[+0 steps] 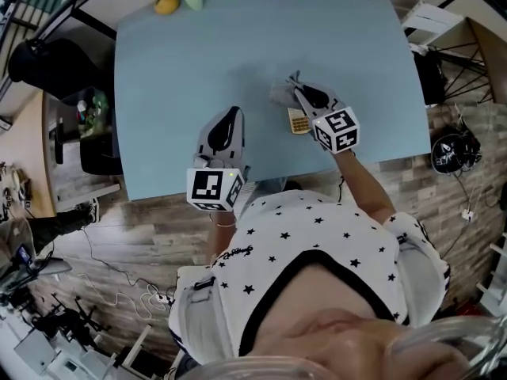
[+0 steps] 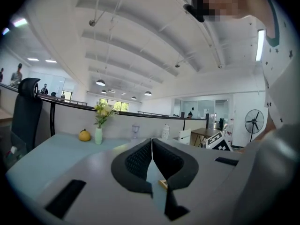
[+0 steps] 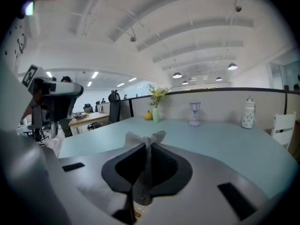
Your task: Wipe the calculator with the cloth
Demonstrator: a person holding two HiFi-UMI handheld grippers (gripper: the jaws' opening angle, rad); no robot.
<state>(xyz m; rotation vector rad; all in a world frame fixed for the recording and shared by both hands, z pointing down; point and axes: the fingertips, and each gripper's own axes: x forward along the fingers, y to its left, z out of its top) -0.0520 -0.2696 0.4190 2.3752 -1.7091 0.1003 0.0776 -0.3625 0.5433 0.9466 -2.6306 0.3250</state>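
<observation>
Calculator (image 1: 299,122) lies on the pale-blue worktop (image 1: 174,93) just under the right gripper (image 1: 299,93), which is clamped on a bunched grey cloth (image 1: 279,93). The left gripper (image 1: 231,117) is closed on nothing, apart to the left. With nothing pinning it, a wiping stroke may shove the calculator along. Only the right gripper view shows the mesh pinched between the jaws; only the head view shows the layout.

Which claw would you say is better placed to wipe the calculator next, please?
The right claw: it is shut on the cloth, right at the calculator. The left claw is shut and empty.
</observation>
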